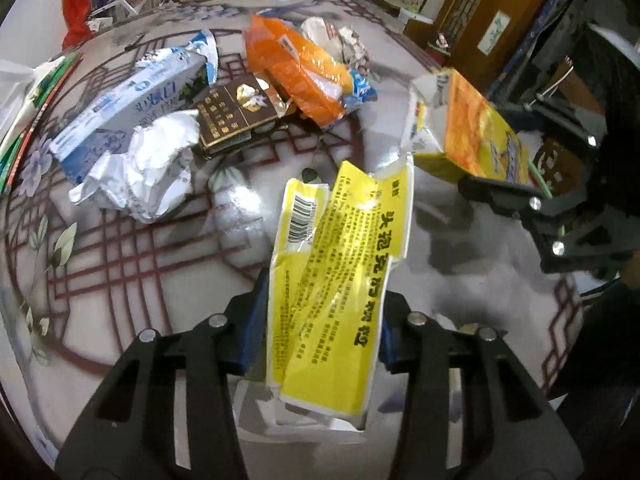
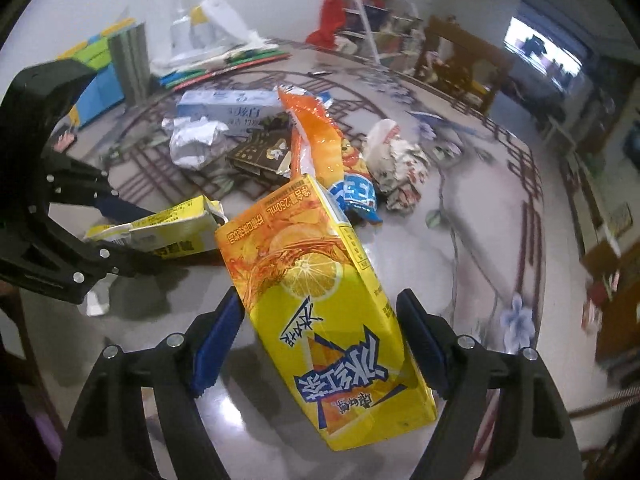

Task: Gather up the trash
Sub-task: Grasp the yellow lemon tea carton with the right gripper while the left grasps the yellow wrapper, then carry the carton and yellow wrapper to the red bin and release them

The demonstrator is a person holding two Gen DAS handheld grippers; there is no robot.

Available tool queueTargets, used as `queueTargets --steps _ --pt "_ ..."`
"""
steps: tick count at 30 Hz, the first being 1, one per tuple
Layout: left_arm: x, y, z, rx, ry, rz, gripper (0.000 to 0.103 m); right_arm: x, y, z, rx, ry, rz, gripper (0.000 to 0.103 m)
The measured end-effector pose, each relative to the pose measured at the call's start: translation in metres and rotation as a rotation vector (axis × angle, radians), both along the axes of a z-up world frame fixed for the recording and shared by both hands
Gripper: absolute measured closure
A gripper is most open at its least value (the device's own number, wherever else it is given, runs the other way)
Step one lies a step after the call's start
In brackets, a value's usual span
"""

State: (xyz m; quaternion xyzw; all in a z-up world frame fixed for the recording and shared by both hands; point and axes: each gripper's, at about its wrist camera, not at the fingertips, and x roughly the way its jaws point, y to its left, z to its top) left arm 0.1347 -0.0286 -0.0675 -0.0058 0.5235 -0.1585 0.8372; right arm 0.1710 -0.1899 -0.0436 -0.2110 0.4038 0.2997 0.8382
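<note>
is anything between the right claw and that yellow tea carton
Nothing visible does: the yellow tea carton already sits between the right claw's blue pads, with no other trash in the gap.

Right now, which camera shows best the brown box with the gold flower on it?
The left wrist view shows the brown box best: its top face is large and sharp, with the gold flower and text rows visible, between the crumpled white paper and the orange wrapper. In the right wrist view it is smaller, darker and partly hidden behind the orange wrapper.
</note>
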Motion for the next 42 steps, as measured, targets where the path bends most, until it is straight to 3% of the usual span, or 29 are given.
queueTargets --steps 10,21,31,42 --pt "-0.021 -0.008 0.032 -0.026 -0.059 0.000 0.060 -0.046 -0.039 0.041 0.146 0.015 -0.237 0.028" --pt "-0.031 -0.042 0.056 -0.033 -0.091 -0.045 0.060 -0.070 -0.089 0.058 0.231 -0.018 -0.367 0.028" --pt "-0.012 -0.098 0.068 -0.063 -0.092 -0.114 0.060 -0.072 -0.140 0.067 0.266 -0.042 -0.477 0.028" --pt "0.018 -0.190 0.078 -0.126 -0.089 -0.222 0.060 -0.072 -0.236 0.074 0.296 -0.081 -0.658 0.028"
